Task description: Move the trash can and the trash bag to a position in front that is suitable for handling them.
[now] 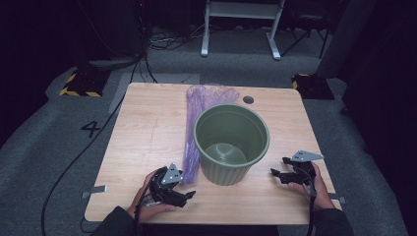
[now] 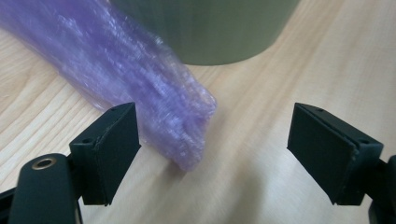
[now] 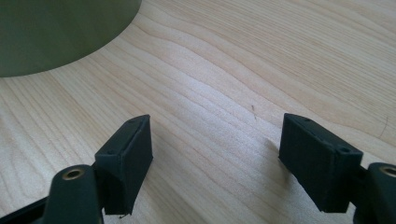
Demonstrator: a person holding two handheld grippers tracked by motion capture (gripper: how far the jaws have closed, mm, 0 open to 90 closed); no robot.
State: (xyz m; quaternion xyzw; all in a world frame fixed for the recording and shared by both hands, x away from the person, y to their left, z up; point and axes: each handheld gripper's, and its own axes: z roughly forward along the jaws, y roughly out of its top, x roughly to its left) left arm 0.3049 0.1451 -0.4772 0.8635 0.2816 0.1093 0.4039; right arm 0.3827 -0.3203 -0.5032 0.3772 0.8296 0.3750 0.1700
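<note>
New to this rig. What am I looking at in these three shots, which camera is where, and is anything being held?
No robot arm here: a person at a table holds a handheld two-jaw tool in each hand. The high view looks down from above the person's side; the left gripper sits at the lower left, the right gripper at the lower right. The other two pictures come from cameras riding on each gripper, looking along its black jaws.

On the wood table stand a green ribbed pot, empty as far as I can see, and a long folded purple plastic bag beside it.

Nothing is held. In the left gripper view the jaws stand apart with the bag's near end between them, unpinched. The right gripper's jaws are open over bare wood beside the pot.
</note>
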